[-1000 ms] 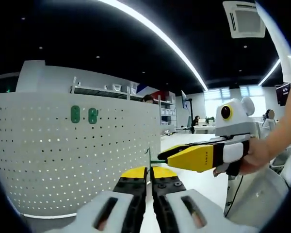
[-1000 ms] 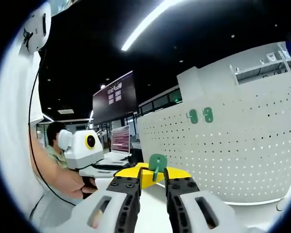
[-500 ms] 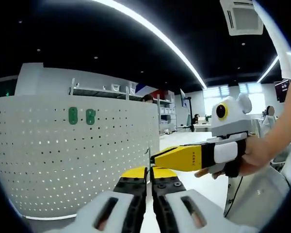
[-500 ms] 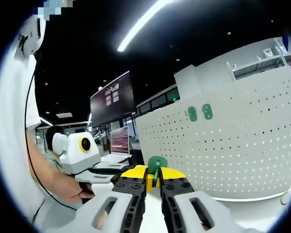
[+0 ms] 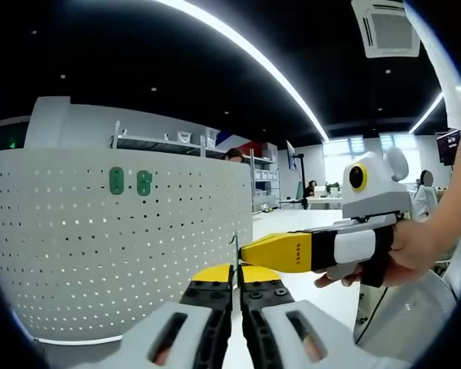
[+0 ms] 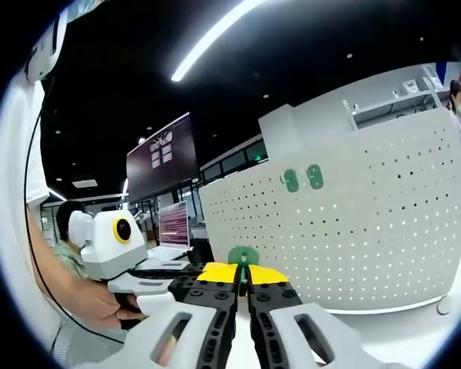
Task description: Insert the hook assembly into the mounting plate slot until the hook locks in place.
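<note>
I've got both tongs pinched on the green hook piece (image 6: 243,257), right tongs (image 6: 243,274) and left tongs (image 5: 236,274) squaring it up well short of the perforated white panel (image 6: 353,223).

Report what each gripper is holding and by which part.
The right gripper is shut on the lower end of the green hook piece. The left gripper is shut on a thin green-edged plate, gripped by its lower edge.

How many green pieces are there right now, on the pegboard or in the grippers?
3. Two green hooks sit side by side on the white pegboard: one, the other. A third green piece is pinched at the right gripper. Others may be hidden.
</note>
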Demonstrator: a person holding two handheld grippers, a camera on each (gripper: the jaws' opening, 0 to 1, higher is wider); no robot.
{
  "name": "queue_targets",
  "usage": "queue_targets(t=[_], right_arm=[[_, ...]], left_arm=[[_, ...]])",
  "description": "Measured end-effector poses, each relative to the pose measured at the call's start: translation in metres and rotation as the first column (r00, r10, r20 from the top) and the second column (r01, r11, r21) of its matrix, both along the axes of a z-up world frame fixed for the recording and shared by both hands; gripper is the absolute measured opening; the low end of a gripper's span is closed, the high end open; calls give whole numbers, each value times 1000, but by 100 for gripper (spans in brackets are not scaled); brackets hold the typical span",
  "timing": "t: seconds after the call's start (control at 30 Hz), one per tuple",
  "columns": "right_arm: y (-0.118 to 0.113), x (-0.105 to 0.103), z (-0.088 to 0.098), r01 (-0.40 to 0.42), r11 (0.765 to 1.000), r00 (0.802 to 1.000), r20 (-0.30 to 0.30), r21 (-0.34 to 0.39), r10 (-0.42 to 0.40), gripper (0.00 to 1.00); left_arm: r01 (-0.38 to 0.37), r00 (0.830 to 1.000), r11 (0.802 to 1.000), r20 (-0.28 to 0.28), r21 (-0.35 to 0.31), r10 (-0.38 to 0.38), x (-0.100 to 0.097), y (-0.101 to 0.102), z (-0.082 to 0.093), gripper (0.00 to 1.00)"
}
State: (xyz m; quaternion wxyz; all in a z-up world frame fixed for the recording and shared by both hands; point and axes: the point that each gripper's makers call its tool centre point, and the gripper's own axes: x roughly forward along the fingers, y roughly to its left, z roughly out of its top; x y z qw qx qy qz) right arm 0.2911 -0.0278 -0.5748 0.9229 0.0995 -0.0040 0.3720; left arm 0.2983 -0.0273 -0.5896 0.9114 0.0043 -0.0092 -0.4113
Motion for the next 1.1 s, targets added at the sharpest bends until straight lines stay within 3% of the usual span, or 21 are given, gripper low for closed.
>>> queue_targets(t=[0.47, 0.77, 0.83, 1.0, 1.1], right_arm=[[-1, 1, -1, -1, 1000, 1000, -30, 19, 2, 0], [1, 1, -6, -7, 1000, 999, -49, 2, 7, 0], [0, 2, -6, -6, 1000, 999, -51, 1, 6, 0], [-3, 4, -6, 1, 1000, 998, -59, 6, -1, 0], [-5, 4, -7, 6, 1000, 998, -62, 6, -5, 0]], left_arm=[[4, 1000, 1000, 2, -3, -4, 1, 0, 0, 2], [10, 999, 1000, -32, 2, -10, 2, -1, -7, 6], [10, 1000, 1000, -25, 14, -10, 1, -1, -8, 11], [21, 998, 999, -55, 32, -19, 1, -5, -16, 39], [26, 998, 998, -50, 52, -24, 0, -6, -21, 49]])
